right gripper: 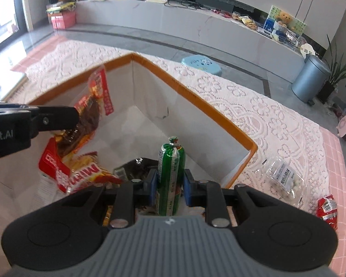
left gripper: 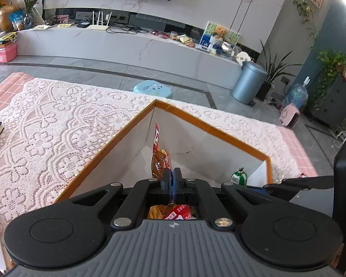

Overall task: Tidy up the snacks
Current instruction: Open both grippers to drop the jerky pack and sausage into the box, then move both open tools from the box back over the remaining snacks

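In the right wrist view, at the bottom centre of the frame, the right gripper point(right gripper: 168, 184) has its blue fingers point(right gripper: 152, 184) closed on a green sausage pack point(right gripper: 170, 175), which stands nearly upright between them over the open box point(right gripper: 196, 97). Just left of it in the frame, a red noodle packet point(right gripper: 80, 173) lies inside the box with a dark packet point(right gripper: 136, 168) beside it. At the left edge the left gripper point(right gripper: 73, 115) reaches in, its fingers pinched shut on the edge of a red and brown snack bag point(right gripper: 94, 106), which hangs over the box interior.

In the left wrist view the same bag point(left gripper: 160, 157) runs edge-on from the closed fingers point(left gripper: 166, 182) toward the far corner of the box point(left gripper: 207, 127), and the green pack's top point(left gripper: 239, 175) shows at lower right.

Farther out, on the right of the right wrist view, a clear bag of white sweets point(right gripper: 283, 180) and a small red packet point(right gripper: 327, 210) lie on the lace-covered tabletop point(right gripper: 242, 97), outside the box.

The risks, as I judge them: both grippers crowd the same box, so they could knock together. The snack bag is held only by a thin edge and could slip or land across the noodle packet. The tall green pack, if let go upright, may topple onto the packets below. The box wall is near enough to catch a finger.
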The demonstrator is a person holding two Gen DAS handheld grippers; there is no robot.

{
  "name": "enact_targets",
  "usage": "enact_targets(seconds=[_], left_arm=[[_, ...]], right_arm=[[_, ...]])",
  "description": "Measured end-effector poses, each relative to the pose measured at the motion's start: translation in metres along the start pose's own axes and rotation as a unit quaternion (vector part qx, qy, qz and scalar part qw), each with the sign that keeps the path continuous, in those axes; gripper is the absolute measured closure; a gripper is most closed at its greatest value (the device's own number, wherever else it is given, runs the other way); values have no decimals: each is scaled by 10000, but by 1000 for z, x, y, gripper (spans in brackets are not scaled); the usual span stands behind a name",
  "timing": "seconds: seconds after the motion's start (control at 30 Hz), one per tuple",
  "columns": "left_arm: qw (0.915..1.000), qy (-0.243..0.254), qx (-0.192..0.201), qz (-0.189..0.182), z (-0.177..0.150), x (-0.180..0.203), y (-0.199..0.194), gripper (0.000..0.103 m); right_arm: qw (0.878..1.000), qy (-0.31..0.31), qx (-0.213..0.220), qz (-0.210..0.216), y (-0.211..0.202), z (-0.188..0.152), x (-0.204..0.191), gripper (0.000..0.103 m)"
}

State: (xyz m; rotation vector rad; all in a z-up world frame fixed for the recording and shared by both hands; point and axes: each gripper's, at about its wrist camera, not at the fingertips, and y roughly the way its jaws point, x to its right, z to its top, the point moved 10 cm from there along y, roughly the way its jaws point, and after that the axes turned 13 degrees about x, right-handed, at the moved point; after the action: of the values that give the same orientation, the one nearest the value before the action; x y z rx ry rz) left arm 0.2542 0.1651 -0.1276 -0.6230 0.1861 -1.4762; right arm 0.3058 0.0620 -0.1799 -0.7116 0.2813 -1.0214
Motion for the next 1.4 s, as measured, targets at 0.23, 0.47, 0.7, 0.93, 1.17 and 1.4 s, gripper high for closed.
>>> enact_targets(seconds=[0.23, 0.47, 0.7, 0.93, 1.17, 1.4], left_arm=[[9996, 172, -184, 122, -7, 1, 8, 102], [9990, 233, -317, 208, -13, -3, 13, 101], [9989, 225, -216, 335, -9, -4, 11, 82], [9992, 235, 84, 305, 0, -2, -1, 39], [9988, 91, 395, 269, 12, 1, -15, 27], [9977, 173, 639, 171, 19, 15, -33, 21]], right_arm=[[9995, -285, -22, -128, 9, -1, -2, 82], [9987, -469, -84, -180, 12, -3, -3, 83], [9975, -656, -15, -260, 7, 1, -1, 72], [9980, -533, 156, -301, -9, 9, 4, 43], [9962, -560, 532, -409, -38, 19, 10, 25], [9928, -5, 1142, -369, -82, 28, 26, 8]])
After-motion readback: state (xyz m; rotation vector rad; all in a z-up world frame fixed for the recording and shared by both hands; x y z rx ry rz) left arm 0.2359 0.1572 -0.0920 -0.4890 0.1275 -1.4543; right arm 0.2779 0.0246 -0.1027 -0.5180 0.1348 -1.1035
